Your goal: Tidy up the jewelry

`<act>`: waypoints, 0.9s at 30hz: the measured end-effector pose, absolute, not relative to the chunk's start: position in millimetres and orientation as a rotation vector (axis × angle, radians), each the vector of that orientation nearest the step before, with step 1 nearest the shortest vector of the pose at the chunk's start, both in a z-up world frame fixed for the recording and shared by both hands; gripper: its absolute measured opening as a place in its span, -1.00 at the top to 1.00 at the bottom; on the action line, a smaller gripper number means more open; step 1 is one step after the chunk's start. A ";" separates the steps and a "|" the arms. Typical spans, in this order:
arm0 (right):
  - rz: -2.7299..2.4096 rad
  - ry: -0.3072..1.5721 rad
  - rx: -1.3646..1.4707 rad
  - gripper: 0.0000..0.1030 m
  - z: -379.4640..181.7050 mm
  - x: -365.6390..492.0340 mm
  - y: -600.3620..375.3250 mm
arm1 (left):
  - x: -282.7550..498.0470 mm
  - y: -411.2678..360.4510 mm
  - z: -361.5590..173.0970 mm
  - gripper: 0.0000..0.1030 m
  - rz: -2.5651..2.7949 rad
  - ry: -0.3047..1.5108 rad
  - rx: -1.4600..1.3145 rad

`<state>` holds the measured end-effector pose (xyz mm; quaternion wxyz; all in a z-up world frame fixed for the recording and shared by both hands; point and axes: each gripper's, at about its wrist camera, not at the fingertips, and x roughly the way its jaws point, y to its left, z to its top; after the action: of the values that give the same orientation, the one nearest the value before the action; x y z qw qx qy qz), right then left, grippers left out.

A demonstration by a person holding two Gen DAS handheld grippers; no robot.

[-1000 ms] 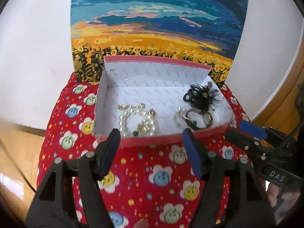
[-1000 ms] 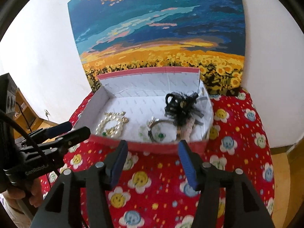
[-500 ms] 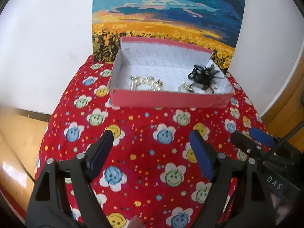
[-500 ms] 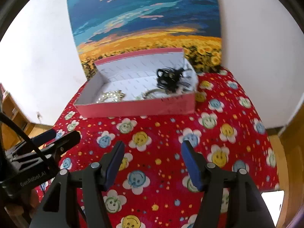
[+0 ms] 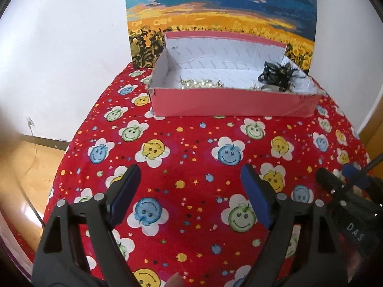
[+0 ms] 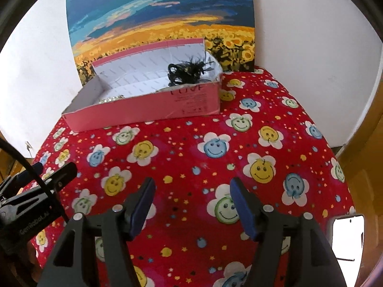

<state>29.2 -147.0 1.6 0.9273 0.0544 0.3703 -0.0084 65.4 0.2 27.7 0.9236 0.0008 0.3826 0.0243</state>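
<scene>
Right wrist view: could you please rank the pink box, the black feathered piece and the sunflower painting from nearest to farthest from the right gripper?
From the right gripper:
1. Pink box, on the red cloth, ahead to the left.
2. Black feathered piece, inside the box at its right end.
3. Sunflower painting, against the wall behind the box.

Bright, even daylight, soft shadows, sharp centres; fisheye bending and dark vignetting blur the corners.

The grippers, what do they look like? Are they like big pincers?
Yes, a bit. Each gripper, left and right, is a black plastic clamp with two arms, silver rivets and flat blue pads on the fingertips. Seen from the other side, the right one carries white letters and a black cable. No sleeves show.
</scene>
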 end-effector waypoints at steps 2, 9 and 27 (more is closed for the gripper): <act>-0.019 0.770 0.119 -0.32 -0.7 30.7 -148.0 | 66.6 -1.6 23.0 -0.53 0.047 0.797 0.008; -0.021 0.780 0.118 -0.32 -2.7 32.4 -147.5 | 72.3 -3.6 12.9 -0.53 0.046 0.838 0.008; -0.043 0.791 0.105 -0.33 -3.0 32.7 -146.1 | 73.3 -2.0 12.5 -0.50 0.035 0.837 -0.011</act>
<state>32.7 -146.1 -3.0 0.9213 0.0511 0.3849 -0.0210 73.3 -2.0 12.5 0.9135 -0.0053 0.4066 0.0169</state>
